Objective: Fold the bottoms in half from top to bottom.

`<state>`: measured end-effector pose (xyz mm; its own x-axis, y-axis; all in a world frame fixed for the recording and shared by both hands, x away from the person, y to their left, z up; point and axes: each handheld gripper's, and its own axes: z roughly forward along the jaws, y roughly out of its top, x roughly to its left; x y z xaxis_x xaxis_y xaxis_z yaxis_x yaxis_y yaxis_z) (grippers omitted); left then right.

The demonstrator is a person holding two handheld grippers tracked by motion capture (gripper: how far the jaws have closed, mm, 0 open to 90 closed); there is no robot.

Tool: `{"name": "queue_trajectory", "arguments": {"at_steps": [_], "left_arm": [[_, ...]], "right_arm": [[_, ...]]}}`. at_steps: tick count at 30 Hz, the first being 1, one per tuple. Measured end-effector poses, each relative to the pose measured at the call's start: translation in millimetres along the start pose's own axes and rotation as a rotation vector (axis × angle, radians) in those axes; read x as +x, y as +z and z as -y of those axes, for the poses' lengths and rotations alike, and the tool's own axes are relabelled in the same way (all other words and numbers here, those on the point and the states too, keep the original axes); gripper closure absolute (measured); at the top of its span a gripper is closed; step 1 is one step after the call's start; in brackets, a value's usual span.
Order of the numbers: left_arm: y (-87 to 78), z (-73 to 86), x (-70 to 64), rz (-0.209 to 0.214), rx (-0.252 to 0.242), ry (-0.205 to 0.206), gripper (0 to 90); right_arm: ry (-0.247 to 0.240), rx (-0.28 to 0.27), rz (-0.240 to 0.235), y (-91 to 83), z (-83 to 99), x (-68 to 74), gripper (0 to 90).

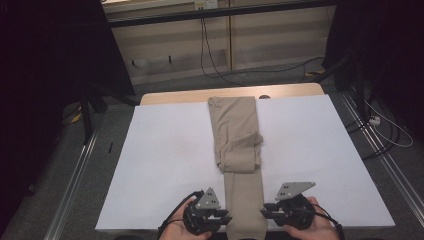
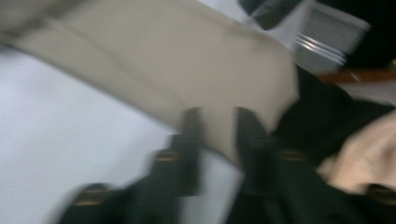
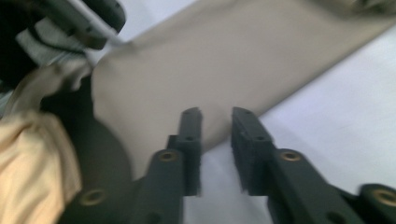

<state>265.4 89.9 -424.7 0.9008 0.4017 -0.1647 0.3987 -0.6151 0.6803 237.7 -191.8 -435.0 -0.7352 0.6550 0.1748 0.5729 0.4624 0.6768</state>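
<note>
Near edge of bench, high view: left tool (image 1: 227,218) sits at the left side of the trousers' (image 1: 239,150) lower leg end, right tool (image 1: 263,210) at the right side, both gripped by hands coming in from the bottom. Each carries a grey three-cornered plate on top. Tools point inward at each other w/ the tan cloth between them.

Left gripper view (blurred): left tool (image 2: 216,122) jaws stand a narrow gap apart, tips over the cloth edge (image 2: 163,65); nothing clamped as far as can be seen. White bench top (image 2: 56,154) below and to the side. Right gripper view: right tool (image 3: 215,116) jaws likewise narrowly parted, tips at the edge of the trousers (image 3: 224,56), not closed on it; the other hand (image 3: 32,163) shows at left.

Further out: trousers lie lengthwise down the middle of the white bench (image 1: 165,150), running from near edge to far edge. Abt midway there's a folded-over bunch, cloth doubled on itself. Waist end reaches the far rim, where a wood strip (image 1: 170,96) shows.

Beyond bench: grey floor, black cable (image 1: 210,60) trailing down a pale wall panel.
</note>
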Motion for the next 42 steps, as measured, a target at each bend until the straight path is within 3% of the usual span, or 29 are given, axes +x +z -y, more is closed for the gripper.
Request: {"name": "queue_trajectory", "arguments": {"at_steps": [2, 5, 8, 9, 10, 11, 13, 15, 17, 19, 20, 22, 25, 27, 29, 31, 33, 36, 42], "left_arm": [[0.0, -8.0, 12.3, -0.033, -0.024, -0.013, 62.8], [2.0, -25.4, 40.1, -0.114, -0.059, -0.023, 53.4], [4.8, -44.8, 77.0, -0.151, -0.097, -0.111, 52.7], [4.8, -44.8, 77.0, -0.151, -0.097, -0.111, 54.0], [6.7, -51.2, 87.2, -0.182, -0.118, -0.126, 54.0], [12.2, -64.4, 106.8, -0.223, -0.135, -0.131, 54.5], [19.7, -75.9, 125.5, -0.214, -0.147, -0.169, 53.3], [24.7, -80.5, 132.7, -0.225, -0.152, -0.181, 51.1], [38.7, -88.8, 149.3, -0.242, -0.156, -0.231, 52.2], [48.0, -90.4, 155.8, -0.228, -0.144, -0.234, 51.7], [52.5, -90.4, 157.0, -0.242, -0.140, -0.233, 51.7], [58.2, -89.7, 160.0, -0.223, -0.128, -0.249, 53.9], [61.1, -89.3, 159.7, -0.205, -0.121, -0.248, 60.1], [64.1, -89.3, 156.1, -0.190, -0.088, -0.207, 61.7], [64.8, -88.7, 154.7, -0.188, -0.074, -0.195, 63.2], [64.3, -88.1, 153.6, -0.174, -0.062, -0.204, 72.1], [61.5, -88.3, 151.6, -0.156, -0.076, -0.207, 86.9], [55.1, -90.1, 147.8, -0.148, -0.107, -0.212, 89.2], [19.2, -102.3, 118.4, -0.140, -0.214, -0.163, 89.5]], "right_arm": [[-0.013, -0.028, 0.038, -2.0, -7.6, -11.1, 67.3], [-0.006, -0.051, 0.073, -1.5, -24.4, -31.9, 66.7], [0.012, -0.081, 0.089, 3.5, -47.1, -55.4, 68.2], [0.009, -0.089, 0.106, 6.4, -54.8, -63.0, 68.5], [0.009, -0.089, 0.106, 6.4, -54.8, -63.0, 68.5], [0.030, -0.112, 0.130, 13.7, -69.8, -78.9, 69.6], [0.050, -0.129, 0.145, 23.6, -82.3, -93.8, 69.4], [0.092, -0.127, 0.123, 35.0, -91.7, -107.1, 68.2], [0.111, -0.122, 0.156, 45.2, -98.2, -117.1, 64.4], [0.122, -0.107, 0.189, 53.1, -103.2, -125.8, 61.7], [0.133, -0.114, 0.200, 55.8, -104.7, -129.6, 60.6], [0.147, -0.107, 0.219, 60.4, -106.5, -137.6, 58.4], [0.177, -0.119, 0.177, 69.1, -106.0, -145.6, 56.7], [0.190, -0.114, 0.163, 76.4, -104.9, -146.6, 57.1], [0.198, -0.117, 0.131, 82.1, -103.8, -146.9, 66.1], [0.192, -0.126, 0.116, 83.7, -104.3, -144.3, 77.3], [0.179, -0.134, 0.098, 80.6, -106.1, -140.3, 87.4], [0.178, -0.184, 0.076, 69.0, -110.8, -137.0, 89.1], [0.180, -0.272, 0.042, 35.4, -123.4, -132.5, 89.2]]}}
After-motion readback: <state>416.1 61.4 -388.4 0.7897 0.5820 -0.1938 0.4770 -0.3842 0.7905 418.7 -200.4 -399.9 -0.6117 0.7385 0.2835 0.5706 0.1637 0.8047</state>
